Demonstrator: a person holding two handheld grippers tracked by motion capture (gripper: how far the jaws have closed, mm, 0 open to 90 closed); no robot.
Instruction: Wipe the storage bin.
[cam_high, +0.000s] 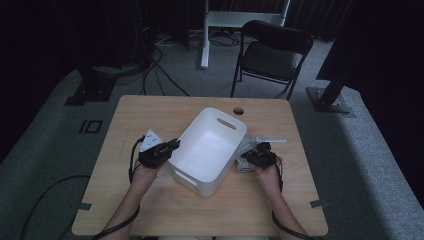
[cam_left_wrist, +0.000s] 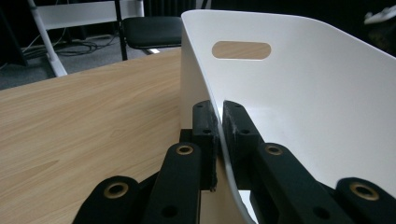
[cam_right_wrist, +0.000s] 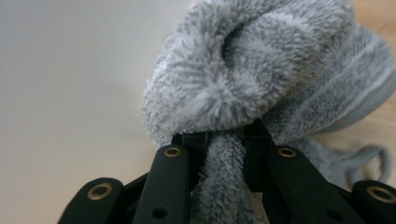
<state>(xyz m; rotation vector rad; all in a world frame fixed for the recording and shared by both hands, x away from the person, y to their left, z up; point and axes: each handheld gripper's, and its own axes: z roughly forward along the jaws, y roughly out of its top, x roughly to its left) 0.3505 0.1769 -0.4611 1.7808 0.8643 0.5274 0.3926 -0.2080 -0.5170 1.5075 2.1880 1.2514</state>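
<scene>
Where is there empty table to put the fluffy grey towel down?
Bare wood lies behind the white bin up to the table far edge, along the near edge between the person's forearms, and left of the left gripper. It is crowded right of the bin, around the right gripper and towel.

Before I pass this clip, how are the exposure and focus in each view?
High view: dim and underexposed, surroundings near black, though the white bin stands out. Left gripper view: well lit, bin wall and table sharp, near jaws slightly soft. Right gripper view: bright, grey towel fibres crisp, the pale surface at the picture's left a featureless blur.
</scene>
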